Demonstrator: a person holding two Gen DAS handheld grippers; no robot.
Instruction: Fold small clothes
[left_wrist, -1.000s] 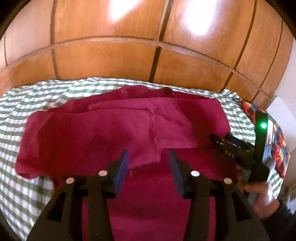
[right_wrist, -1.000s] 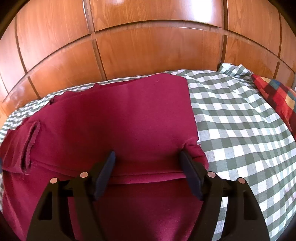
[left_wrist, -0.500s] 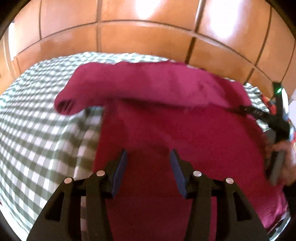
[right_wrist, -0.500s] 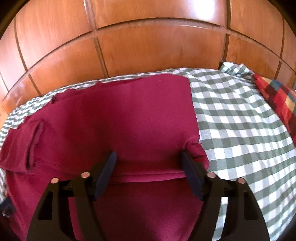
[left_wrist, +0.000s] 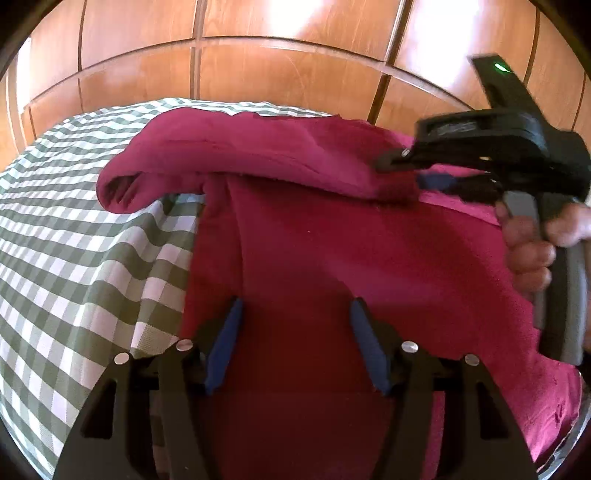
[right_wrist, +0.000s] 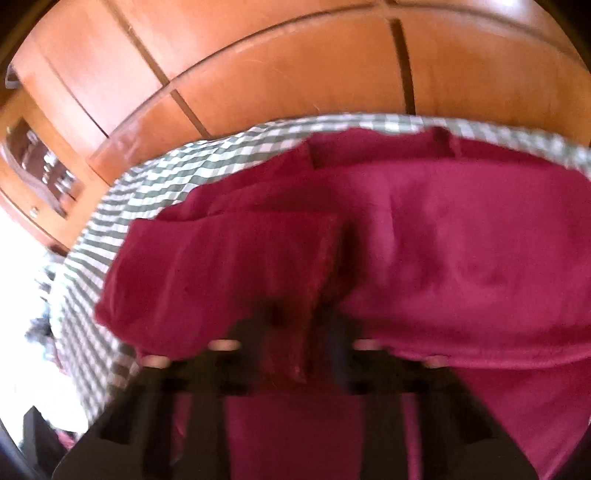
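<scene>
While a fold is being carried across the dark red knitted garment (left_wrist: 332, 240), which lies spread on the green-and-white checked bed cover (left_wrist: 74, 240) in front of the orange wooden panelled wall (left_wrist: 295, 66), the work is shared unevenly between the two tools. The right gripper (left_wrist: 397, 173) is seen from the left wrist view with its jaws closed tight on a flap of the red cloth, the flap being lifted clear of the layer beneath; a hand (left_wrist: 528, 251) is wrapped round its handle. In the blurred right wrist view the same pinched fold (right_wrist: 295, 295) is seen running up between the jaws. The left gripper (left_wrist: 295, 343) is held low over the near part of the garment, its jaws having just been opening, with only flat cloth below them and nothing gripped. For a clean fold, the lifted flap would best be drawn level and straight, its edge laid square on the body, while the lower layer is kept flat and smooth by the left gripper.
</scene>
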